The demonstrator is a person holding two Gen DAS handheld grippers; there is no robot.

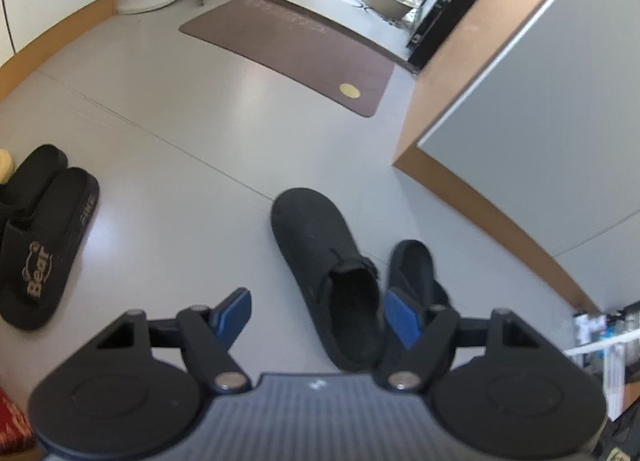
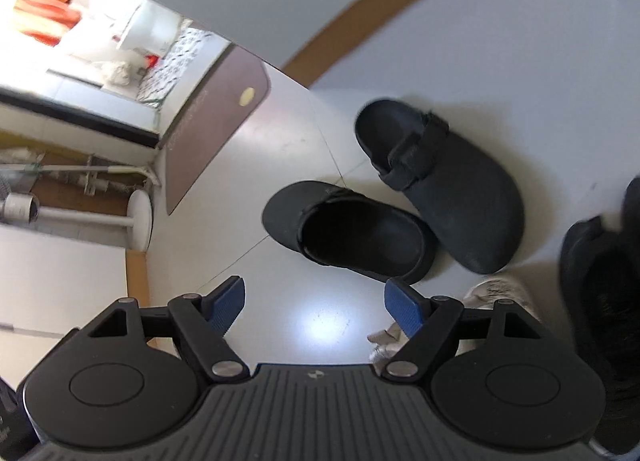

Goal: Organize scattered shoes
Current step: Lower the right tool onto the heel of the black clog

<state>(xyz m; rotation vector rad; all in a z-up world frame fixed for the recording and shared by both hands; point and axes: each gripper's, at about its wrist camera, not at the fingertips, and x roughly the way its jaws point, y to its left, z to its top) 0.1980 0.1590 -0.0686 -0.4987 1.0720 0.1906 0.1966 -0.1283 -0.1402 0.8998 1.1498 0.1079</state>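
Tools come first: the left tool (image 1: 318, 311) is spread with nothing pinched, its blue pads flanking the heel of the near clog (image 1: 332, 273); the right tool (image 2: 314, 305) is spread too, over bare floor (image 2: 256, 165). Beyond, the second clog (image 2: 444, 185) overlaps its mate, toes opposed. Best to pinch each heel rim squarely, then align them like the slide sandals (image 1: 40, 233) farther off.

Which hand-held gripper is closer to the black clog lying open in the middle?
Left. The left hand-held gripper is right over the clog; the right hand-held gripper sits back from the clog.
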